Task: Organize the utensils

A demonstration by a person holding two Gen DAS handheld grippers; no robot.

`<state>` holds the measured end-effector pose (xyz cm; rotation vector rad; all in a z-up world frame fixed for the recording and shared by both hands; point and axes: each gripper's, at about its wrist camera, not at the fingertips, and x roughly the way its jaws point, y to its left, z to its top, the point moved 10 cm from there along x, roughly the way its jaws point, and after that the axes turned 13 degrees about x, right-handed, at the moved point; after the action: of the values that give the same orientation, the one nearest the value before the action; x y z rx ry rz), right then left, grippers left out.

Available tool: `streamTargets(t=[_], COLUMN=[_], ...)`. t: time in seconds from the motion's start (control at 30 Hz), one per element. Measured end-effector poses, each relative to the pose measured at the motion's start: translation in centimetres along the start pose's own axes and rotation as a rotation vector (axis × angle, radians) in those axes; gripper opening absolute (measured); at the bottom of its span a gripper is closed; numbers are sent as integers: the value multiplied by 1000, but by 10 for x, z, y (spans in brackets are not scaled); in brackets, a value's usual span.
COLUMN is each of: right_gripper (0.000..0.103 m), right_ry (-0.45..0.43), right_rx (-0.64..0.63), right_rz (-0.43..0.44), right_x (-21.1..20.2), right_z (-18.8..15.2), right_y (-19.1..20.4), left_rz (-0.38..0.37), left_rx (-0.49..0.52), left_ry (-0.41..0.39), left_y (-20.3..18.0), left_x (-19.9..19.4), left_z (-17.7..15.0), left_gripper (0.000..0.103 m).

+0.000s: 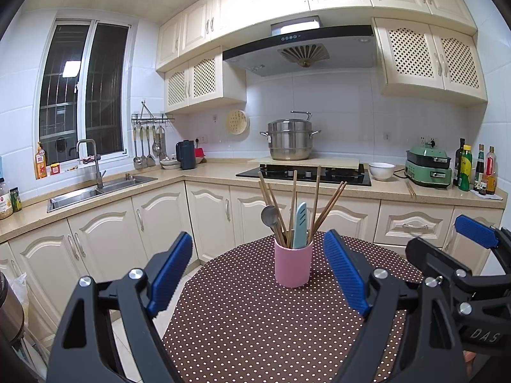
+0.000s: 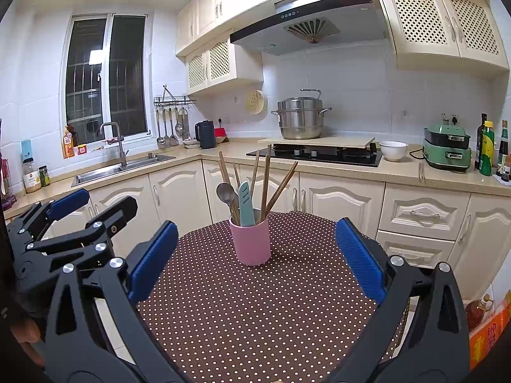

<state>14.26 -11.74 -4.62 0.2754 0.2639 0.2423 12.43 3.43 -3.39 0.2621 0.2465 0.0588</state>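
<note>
A pink cup [image 1: 293, 265] stands upright mid-bench on the polka-dot cloth [image 1: 255, 319], packed with chopsticks [image 1: 329, 206], a steel spoon [image 1: 270, 216] and a teal utensil [image 1: 300, 226]. We hold our left tongs [image 1: 255, 274] and right tongs [image 2: 255, 261] spread wide and empty, short of the cup.

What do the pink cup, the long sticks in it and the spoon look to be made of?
Pink cup: matte, even colour, probably plastic or silicone. Long sticks: brown, dull, likely wooden chopsticks. Spoon: grey with a dull sheen, probably metal.
</note>
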Motion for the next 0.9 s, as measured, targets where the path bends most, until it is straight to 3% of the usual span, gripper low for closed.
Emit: streamTargets(t=[0.9], right_gripper=[97], right_ry=[10], right_rx=[3], right_rz=[-2], right_x=[2], right_z=[-4], right_y=[-2], left_rz=[-1], left_rx=[2], left_ry=[5], left_y=[2], left_x=[1], left_z=[-3], left_gripper=[83])
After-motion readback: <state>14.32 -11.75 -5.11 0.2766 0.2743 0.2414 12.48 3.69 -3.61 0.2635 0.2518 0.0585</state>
